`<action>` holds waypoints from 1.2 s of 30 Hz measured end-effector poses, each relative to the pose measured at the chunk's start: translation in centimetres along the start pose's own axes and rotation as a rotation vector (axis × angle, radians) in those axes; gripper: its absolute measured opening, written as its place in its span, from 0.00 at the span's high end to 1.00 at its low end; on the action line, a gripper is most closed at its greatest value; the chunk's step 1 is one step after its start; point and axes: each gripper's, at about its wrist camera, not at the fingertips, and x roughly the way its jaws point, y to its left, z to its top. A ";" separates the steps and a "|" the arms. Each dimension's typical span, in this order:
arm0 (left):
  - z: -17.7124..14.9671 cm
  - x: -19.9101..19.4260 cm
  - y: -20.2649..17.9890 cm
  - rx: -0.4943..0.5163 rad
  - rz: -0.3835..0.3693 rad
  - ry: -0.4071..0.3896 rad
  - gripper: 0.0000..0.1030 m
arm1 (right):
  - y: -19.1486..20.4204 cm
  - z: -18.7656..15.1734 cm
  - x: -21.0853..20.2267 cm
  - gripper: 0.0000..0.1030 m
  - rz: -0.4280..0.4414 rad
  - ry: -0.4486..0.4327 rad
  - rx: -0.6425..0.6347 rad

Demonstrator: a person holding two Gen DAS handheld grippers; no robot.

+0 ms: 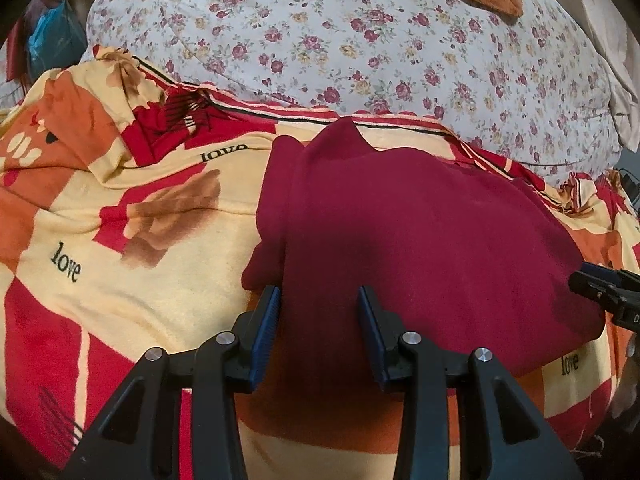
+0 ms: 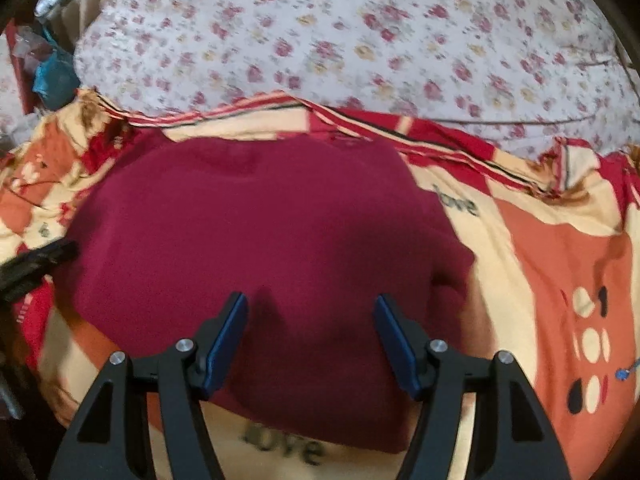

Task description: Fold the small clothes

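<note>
Maroon garment [image 1: 420, 232] flat on patterned "love" bedsheet [image 1: 120, 240], just below floral quilt [image 1: 360, 52]. Looks already folded at least once: doubled layer and ridge along garment's left edge, compact blocky outline. Exact type of garment unclear, probably small top or shorts.

Left hand-held gripper [image 1: 318, 300] angled down over garment's near left part, jaws apart, nothing pinched; left blue pad [image 1: 270, 308] at garment's left folded edge, other pad over the cloth. Cannot tell whether tips touch fabric or hang just above.

Right hand-held gripper [image 2: 310, 306] angled down over garment's near middle, jaws wider apart, empty, cloth visible between and below pads. Right-wrist view blurred, so contact unclear. Tip of right hand-held gripper also visible at garment's right edge in left-wrist view; left one at garment's left edge in right-wrist view.

Likely reason for placement: one tool per side of garment's near edge, ready to pinch both near corners and carry them toward quilt side for next fold. Alternative reading: just released, fold set down. Not decidable.

Progress guess: mid-task, one more fold probably left.

Risk: soft bedsheet bunching under garment, pads catching sheet with cloth; left folded ridge opening if only top layer grabbed.
</note>
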 end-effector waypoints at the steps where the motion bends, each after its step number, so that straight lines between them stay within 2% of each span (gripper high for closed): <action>1: 0.0 0.0 0.1 -0.004 -0.002 0.000 0.82 | 0.5 0.2 0.1 0.33 0.019 0.004 -0.003; 5: -0.1 0.1 0.5 -0.033 -0.023 -0.004 0.82 | 3.4 1.5 1.8 0.33 0.120 0.029 -0.024; 9: -0.3 0.2 1.3 -0.083 -0.065 -0.007 0.81 | 6.3 3.3 3.9 0.33 0.173 0.043 -0.061; 14: -0.9 0.5 3.4 -0.200 -0.180 -0.005 0.77 | 10.0 6.3 7.7 0.33 0.277 0.095 -0.062; 21: -1.6 1.7 5.2 -0.300 -0.289 0.000 0.71 | 16.8 10.2 11.5 0.33 0.321 0.140 -0.123; 27: -1.5 2.0 5.1 -0.281 -0.305 -0.014 0.67 | 22.3 12.0 13.9 0.21 0.269 0.171 -0.210; 29: -1.4 2.0 5.0 -0.276 -0.307 -0.018 0.65 | 23.6 12.3 14.6 0.10 0.243 0.166 -0.228; 31: -1.4 2.1 5.0 -0.272 -0.309 -0.022 0.64 | 24.8 12.1 15.6 0.07 0.195 0.186 -0.268; 34: -1.3 2.2 5.0 -0.273 -0.304 -0.027 0.64 | 25.8 11.6 16.2 0.07 0.127 0.164 -0.317; 36: -1.3 2.2 5.1 -0.272 -0.305 -0.030 0.64 | 25.7 11.3 15.9 0.21 0.114 0.131 -0.329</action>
